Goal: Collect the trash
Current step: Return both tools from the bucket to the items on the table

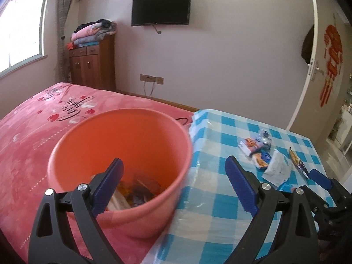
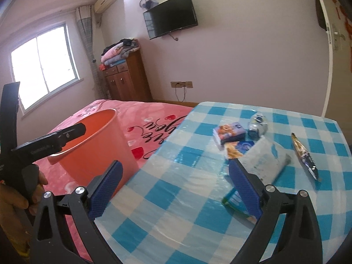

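Observation:
An orange bin (image 1: 123,160) stands on the pink bed beside the checked table, with wrappers lying in its bottom (image 1: 134,194). My left gripper (image 1: 173,169) is open and empty, its left finger over the bin's mouth. Trash lies on the blue-checked table (image 2: 176,198): a small box (image 2: 230,133), a crushed can (image 2: 257,124), a white packet (image 2: 264,165), a long dark wrapper (image 2: 304,154) and a green-blue carton (image 2: 234,200). My right gripper (image 2: 176,171) is open and empty above the table, with the carton by its right finger. The bin also shows in the right wrist view (image 2: 96,145).
A pink bedspread (image 1: 33,132) covers the bed left of the table. A wooden cabinet (image 1: 92,66) with folded clothes stands by the window. A TV (image 1: 160,7) hangs on the wall. An open white door (image 1: 308,66) is at right.

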The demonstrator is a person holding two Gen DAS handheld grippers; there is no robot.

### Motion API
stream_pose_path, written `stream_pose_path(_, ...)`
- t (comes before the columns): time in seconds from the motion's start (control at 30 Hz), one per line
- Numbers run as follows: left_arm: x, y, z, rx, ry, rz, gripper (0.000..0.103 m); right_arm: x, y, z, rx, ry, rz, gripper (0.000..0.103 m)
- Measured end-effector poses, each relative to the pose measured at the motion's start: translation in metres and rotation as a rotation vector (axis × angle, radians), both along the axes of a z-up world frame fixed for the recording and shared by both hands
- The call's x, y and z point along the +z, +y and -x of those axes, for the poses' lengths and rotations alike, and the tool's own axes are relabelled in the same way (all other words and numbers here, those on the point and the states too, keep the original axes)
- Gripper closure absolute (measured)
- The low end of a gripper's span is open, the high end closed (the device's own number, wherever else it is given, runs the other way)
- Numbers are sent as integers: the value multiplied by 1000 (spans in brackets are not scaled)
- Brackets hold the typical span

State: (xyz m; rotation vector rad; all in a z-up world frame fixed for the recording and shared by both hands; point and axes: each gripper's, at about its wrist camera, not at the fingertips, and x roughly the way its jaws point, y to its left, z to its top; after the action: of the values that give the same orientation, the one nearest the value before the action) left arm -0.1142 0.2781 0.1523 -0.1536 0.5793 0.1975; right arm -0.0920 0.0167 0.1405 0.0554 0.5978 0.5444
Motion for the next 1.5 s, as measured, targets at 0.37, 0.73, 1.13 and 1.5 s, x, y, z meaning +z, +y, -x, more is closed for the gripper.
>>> stream_pose_path(0.37, -8, -35, -5, -61, 14, -1, 9, -13, -34, 5, -60, -29, -3, 7)
stream_pose_path(0.73, -14, -66, -11, -113, 26, -7, 9, -21, -65, 3, -109, -27, -37, 7)
stream_pose_path(1.13, -33, -108, -24, -171, 76, -33, 9, -35, -109, -5, -180, -2, -81, 7)
stream_pose_path(1.5, -36, -144, -58, -242, 106, -49, 9, -51, -149, -17, -237, 30, -121, 7)
